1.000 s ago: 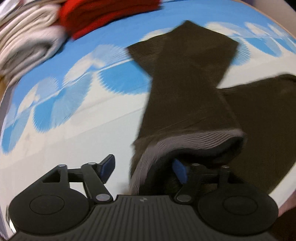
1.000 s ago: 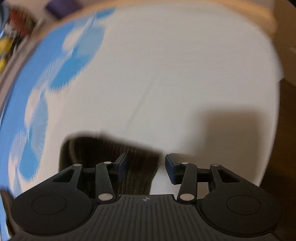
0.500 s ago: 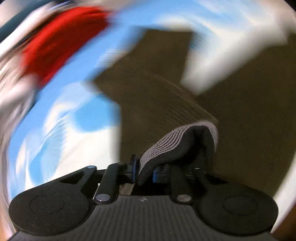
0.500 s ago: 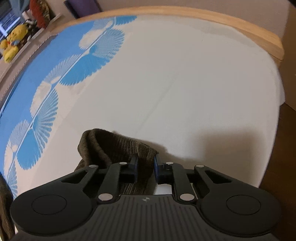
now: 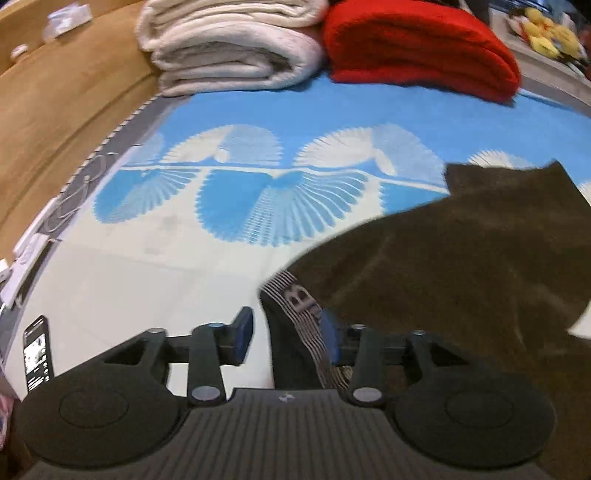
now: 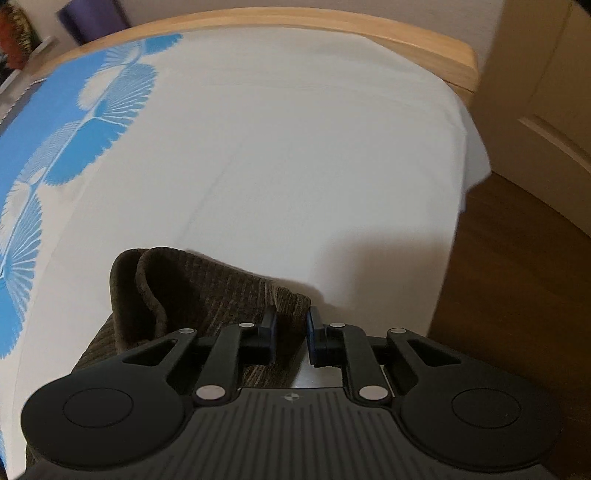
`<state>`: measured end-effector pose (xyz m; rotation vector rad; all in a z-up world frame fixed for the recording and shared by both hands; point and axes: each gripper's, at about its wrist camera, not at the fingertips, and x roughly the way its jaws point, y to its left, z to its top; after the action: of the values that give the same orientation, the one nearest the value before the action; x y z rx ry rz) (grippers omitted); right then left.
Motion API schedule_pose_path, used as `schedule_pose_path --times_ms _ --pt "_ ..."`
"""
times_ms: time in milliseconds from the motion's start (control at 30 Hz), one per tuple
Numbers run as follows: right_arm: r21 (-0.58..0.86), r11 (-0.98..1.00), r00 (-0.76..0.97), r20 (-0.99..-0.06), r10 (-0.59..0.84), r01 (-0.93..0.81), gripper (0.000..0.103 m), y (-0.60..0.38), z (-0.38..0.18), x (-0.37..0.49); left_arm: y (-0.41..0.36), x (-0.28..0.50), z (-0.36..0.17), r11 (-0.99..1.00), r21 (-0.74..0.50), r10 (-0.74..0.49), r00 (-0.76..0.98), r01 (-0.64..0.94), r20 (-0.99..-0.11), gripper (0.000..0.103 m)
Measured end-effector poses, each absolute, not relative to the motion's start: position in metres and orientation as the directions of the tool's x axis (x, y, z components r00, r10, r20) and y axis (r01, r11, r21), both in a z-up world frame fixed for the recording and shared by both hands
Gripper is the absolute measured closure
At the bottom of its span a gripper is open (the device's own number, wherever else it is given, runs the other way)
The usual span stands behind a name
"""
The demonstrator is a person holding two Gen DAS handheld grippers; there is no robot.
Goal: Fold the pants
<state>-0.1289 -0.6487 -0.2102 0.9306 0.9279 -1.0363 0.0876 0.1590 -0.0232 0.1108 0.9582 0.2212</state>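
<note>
Dark brown ribbed pants [image 5: 461, 266] lie on the bed sheet [image 5: 147, 280] at the right of the left wrist view. Their striped grey waistband [image 5: 299, 317] stands between my left gripper's [image 5: 286, 332] fingers, which are spread apart; the band rests against the right pad. In the right wrist view my right gripper [image 6: 290, 332] has a narrow gap between its pads, with a fold of the pants' edge [image 6: 288, 306] in it. More brown fabric [image 6: 184, 288] bunches to its left on the white sheet.
Folded cream blankets [image 5: 229, 44] and a folded red blanket [image 5: 417, 48] lie at the far end of the bed. A phone [image 5: 37, 354] lies at the left edge. A wooden bed frame [image 6: 332, 33] and the floor [image 6: 517, 277] show on the right.
My left gripper was shut on the waistband half a second ago; its fingers have spread and the view has swung toward the blankets. My right gripper's jaws have parted slightly around the pants' edge.
</note>
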Motion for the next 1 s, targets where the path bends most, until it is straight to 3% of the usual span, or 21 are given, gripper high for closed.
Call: schedule_pose_path --times_ms 67,133,200,267,300,367,400,433,500,567,600,667,700,733,767,833,867,1000 --pt "0.128 0.237 0.203 -0.923 -0.326 0.963 0.083 -0.645 -0.204 -0.124 0.157 0.085 -0.026 0.972 0.206 0.234 0.545 -0.113 -0.805 0.052" --pt "0.064 0.250 0.170 -0.885 -0.434 0.966 0.075 -0.638 -0.190 -0.119 0.161 0.087 -0.031 0.970 0.219 0.239 0.535 -0.100 -0.811 0.052" --pt "0.126 0.279 0.253 -0.840 -0.480 0.952 0.073 -0.633 -0.175 -0.114 0.160 0.082 -0.032 0.971 0.216 0.236 0.532 -0.100 -0.813 0.052" --pt "0.251 0.352 0.393 -0.816 -0.424 0.902 0.063 -0.629 -0.171 -0.105 0.161 0.082 -0.032 0.973 0.206 0.230 0.530 -0.104 -0.816 0.052" --pt "0.305 0.389 0.448 -0.818 -0.360 0.869 0.051 -0.627 -0.175 -0.097 0.162 0.083 -0.032 0.973 0.204 0.229 0.532 -0.106 -0.815 0.052" --pt "0.374 0.412 0.493 -0.838 -0.232 0.831 0.047 -0.625 -0.189 -0.082 0.161 0.084 -0.032 0.972 0.212 0.234 0.530 -0.103 -0.815 0.052" --pt "0.383 0.399 0.484 -0.854 -0.191 0.833 0.048 -0.624 -0.196 -0.075 0.160 0.084 -0.032 0.971 0.218 0.236 0.528 -0.098 -0.816 0.052" --pt "0.386 0.383 0.474 -0.864 -0.170 0.839 0.056 -0.623 -0.202 -0.070 0.159 0.085 -0.032 0.970 0.223 0.238 0.528 -0.093 -0.815 0.052" --pt "0.340 0.378 0.424 -0.891 -0.163 0.861 0.089 -0.625 -0.208 -0.058 0.156 0.085 -0.031 0.970 0.227 0.236 0.534 -0.084 -0.812 0.052" --pt "0.365 0.366 0.451 -0.874 -0.182 0.856 0.089 -0.626 -0.206 -0.052 0.152 0.086 -0.030 0.970 0.230 0.234 0.539 -0.075 -0.809 0.052" --pt "0.475 0.356 0.561 -0.805 -0.192 0.805 0.089 -0.628 -0.196 -0.050 0.151 0.086 -0.029 0.971 0.229 0.230 0.541 -0.071 -0.809 0.052" --pt "0.689 0.372 0.782 -0.578 -0.234 0.622 0.083 -0.631 -0.166 -0.054 0.149 0.086 -0.028 0.972 0.226 0.222 0.548 -0.062 -0.806 0.052" --pt "0.745 0.369 0.831 -0.488 -0.266 0.556 0.068 -0.633 -0.156 -0.059 0.148 0.085 -0.027 0.973 0.225 0.219 0.550 -0.058 -0.806 0.052" --pt "0.773 0.353 0.845 -0.433 -0.312 0.527 0.044 -0.634 -0.151 -0.064 0.148 0.084 -0.028 0.973 0.224 0.216 0.550 -0.053 -0.807 0.052" --pt "0.767 0.332 0.823 -0.429 -0.371 0.549 0.037 -0.633 -0.149 -0.070 0.148 0.084 -0.028 0.973 0.223 0.213 0.549 -0.050 -0.808 0.051" --pt "0.692 0.314 0.745 -0.499 -0.443 0.650 0.038 -0.634 -0.152 -0.076 0.147 0.082 -0.029 0.974 0.222 0.206 0.545 -0.037 -0.813 0.049" --pt "0.622 0.306 0.686 -0.579 -0.440 0.721 0.038 -0.637 -0.158 -0.073 0.148 0.081 -0.031 0.975 0.219 0.200 0.538 -0.029 -0.819 0.048" --pt "0.217 0.297 0.326 -0.862 -0.388 0.930 0.040 -0.641 -0.197 -0.066 0.157 0.078 -0.045 0.989 0.145 0.135 0.458 -0.014 -0.878 0.040"
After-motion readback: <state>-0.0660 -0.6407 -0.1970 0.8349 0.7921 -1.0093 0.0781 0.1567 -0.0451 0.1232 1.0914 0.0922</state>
